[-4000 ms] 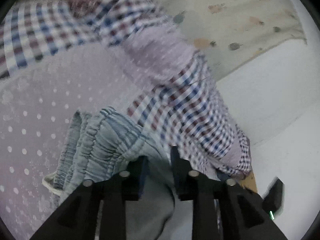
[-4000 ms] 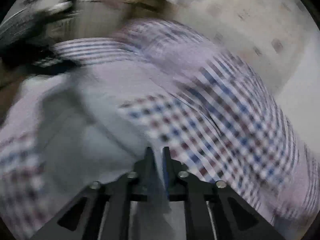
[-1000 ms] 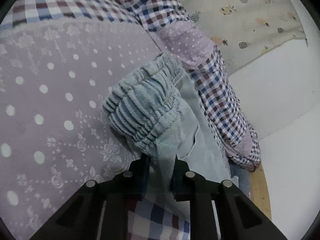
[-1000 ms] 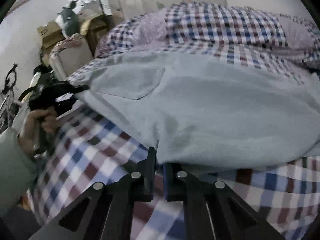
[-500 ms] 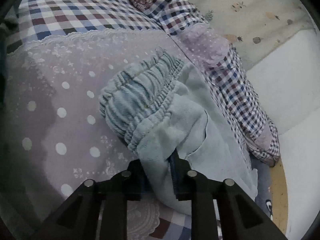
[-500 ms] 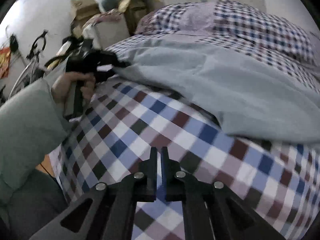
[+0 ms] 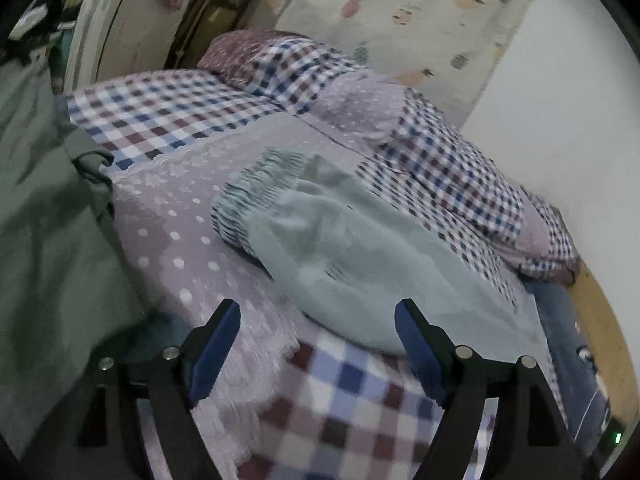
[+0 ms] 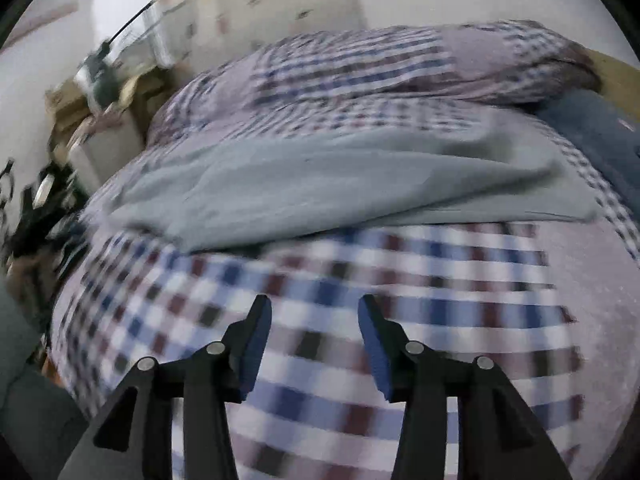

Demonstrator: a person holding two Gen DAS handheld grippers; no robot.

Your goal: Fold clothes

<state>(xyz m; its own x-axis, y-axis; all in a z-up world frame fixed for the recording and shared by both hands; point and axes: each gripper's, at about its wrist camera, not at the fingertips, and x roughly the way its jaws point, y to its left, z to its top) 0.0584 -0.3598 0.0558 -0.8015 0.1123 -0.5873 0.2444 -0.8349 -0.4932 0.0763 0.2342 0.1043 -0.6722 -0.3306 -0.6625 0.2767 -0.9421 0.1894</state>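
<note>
Pale-blue trousers (image 7: 340, 248) lying folded over on the checked bedspread (image 7: 160, 116), elastic waistband away from both grippers. Left gripper (image 7: 318, 334) spread wide just short of them, holding nothing; right gripper (image 8: 314, 334) likewise parted, empty. Probably between folds, blur permitting. Next: regrip an edge.

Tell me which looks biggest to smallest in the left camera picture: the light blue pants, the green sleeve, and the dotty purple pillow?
1. Green sleeve: looks biggest, but it is closest to the camera, so that may fool us.
2. Light blue pants.
3. Dotty purple pillow: smallest, and farthest away.
</note>
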